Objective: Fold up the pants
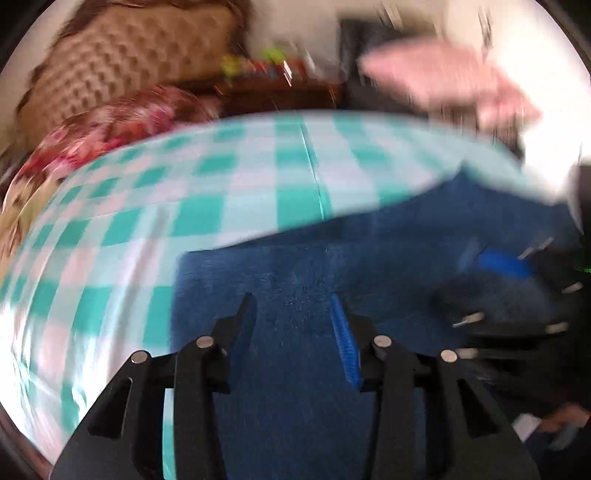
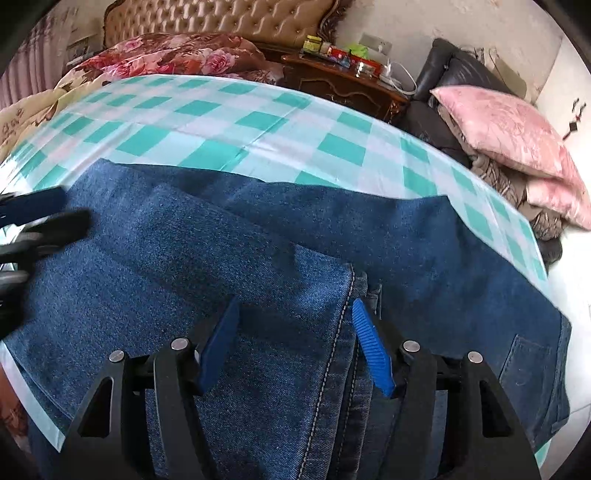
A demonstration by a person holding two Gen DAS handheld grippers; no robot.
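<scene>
R gripper (image 2: 293, 314) sits lower centre of the right wrist view, angled down over the jeans (image 2: 229, 251), jaws apart w/ nothing pinched; the stitched hem edge (image 2: 341, 325) of a folded layer runs up btwn the fingers, just beside the ribbed blue pad (image 2: 371, 345). L gripper (image 1: 293, 314) in its own view also tilts down over blue denim (image 1: 332, 258), jaws apart, nothing clamped; that view is heavily motion-blurred. Each gripper shows in the other's view: L at the left edge of the right wrist view (image 2: 40, 225), R at right edge of the left wrist view (image 1: 509, 288), both blurred.

Jeans lie folded on a teal-and-white checked sheet (image 2: 229, 125), spanning most of the lower frame; back pocket (image 2: 532, 365) at lower right.

Around: tufted headboard (image 2: 221, 18) top, floral blanket (image 2: 173, 55) upper left, dark wood nightstand (image 2: 343, 81) w/ small clutter, pink pillow (image 2: 509, 129) on a black chair upper right.

Sheet beyond the denim's far edge is bare; bed edge falls away at right.
</scene>
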